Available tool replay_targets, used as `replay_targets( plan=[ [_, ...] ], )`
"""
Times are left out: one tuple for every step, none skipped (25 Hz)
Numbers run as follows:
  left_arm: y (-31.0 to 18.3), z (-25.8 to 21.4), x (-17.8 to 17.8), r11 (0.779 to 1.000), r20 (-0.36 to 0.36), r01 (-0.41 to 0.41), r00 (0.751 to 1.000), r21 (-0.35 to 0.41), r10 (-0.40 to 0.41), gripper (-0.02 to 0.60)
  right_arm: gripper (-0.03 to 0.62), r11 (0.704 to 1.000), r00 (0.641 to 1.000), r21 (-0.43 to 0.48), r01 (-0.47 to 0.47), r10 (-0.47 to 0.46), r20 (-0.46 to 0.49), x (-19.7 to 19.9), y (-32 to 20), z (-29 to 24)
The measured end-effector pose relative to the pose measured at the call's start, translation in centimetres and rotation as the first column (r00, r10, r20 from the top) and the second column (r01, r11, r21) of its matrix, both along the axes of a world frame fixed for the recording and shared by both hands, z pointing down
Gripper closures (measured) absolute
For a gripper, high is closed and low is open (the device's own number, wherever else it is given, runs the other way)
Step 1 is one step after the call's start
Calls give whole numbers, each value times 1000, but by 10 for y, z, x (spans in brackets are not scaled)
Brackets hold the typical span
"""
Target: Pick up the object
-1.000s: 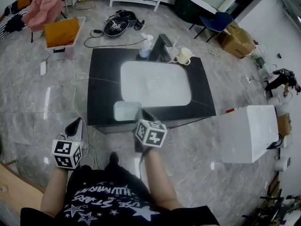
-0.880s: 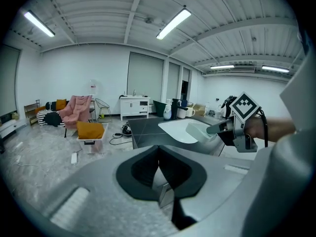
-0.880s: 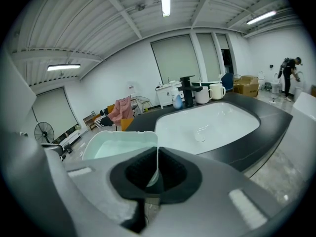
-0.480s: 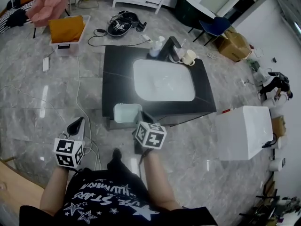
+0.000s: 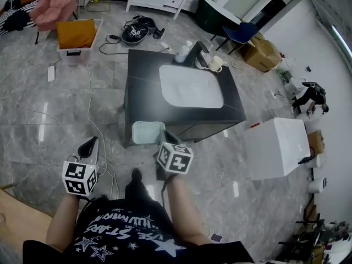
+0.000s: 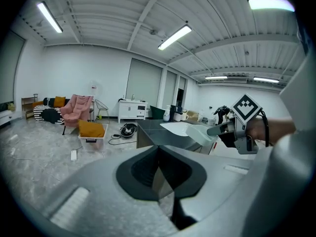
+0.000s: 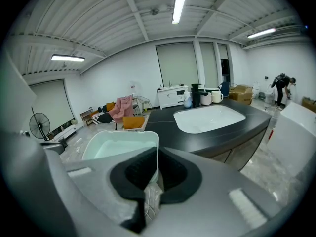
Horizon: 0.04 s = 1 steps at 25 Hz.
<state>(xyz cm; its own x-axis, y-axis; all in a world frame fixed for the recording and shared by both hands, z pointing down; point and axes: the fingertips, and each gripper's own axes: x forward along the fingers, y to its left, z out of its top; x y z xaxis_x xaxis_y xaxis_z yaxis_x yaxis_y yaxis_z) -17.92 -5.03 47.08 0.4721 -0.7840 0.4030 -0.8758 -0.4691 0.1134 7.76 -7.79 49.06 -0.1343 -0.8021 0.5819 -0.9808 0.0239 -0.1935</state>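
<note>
The tub (image 5: 147, 132) is off the ground, hanging in the air in front of the person, near the front edge of the counter (image 5: 144, 89) but not touching it; the right gripper (image 5: 165, 136) is clamped on 1 thin side wall at the rim, with the rest of the tub jutting out ahead of the jaws; in the right gripper view the wall (image 7: 156, 152) runs straight into the pinch and the tub's inside looks empty. The left gripper (image 5: 88, 146) hangs at the person's side with its jaws pressed together on nothing, well apart from the tub.

So the pick looks done, and the risks are in the carry, as I judge it:

- 1 pinch point on a smooth, thin wall; the tub's weight sits well out from the jaws, so a quick turn could make it pivot in the pads or slide free and drop to the floor (image 5: 49, 114);
- the thin wall may flex under the clamp, loosening the hold;
- the tub's far corner leads the way; stepping forward could knock it on the counter's edge and lever it out of the grip;
- a cable (image 5: 89, 100) trails across the floor on the left towards the feet; a snag there would jolt both arms;
- the left gripper gives no support, so nothing backs up the 1 hold.
</note>
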Motion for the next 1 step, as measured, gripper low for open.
replay_targets(
  plan=[
    [8,1,-6,1000,-2,-4,1000,1,4,572,585,1000,1000,1,-1,1,-2,-6,9,0]
  ],
)
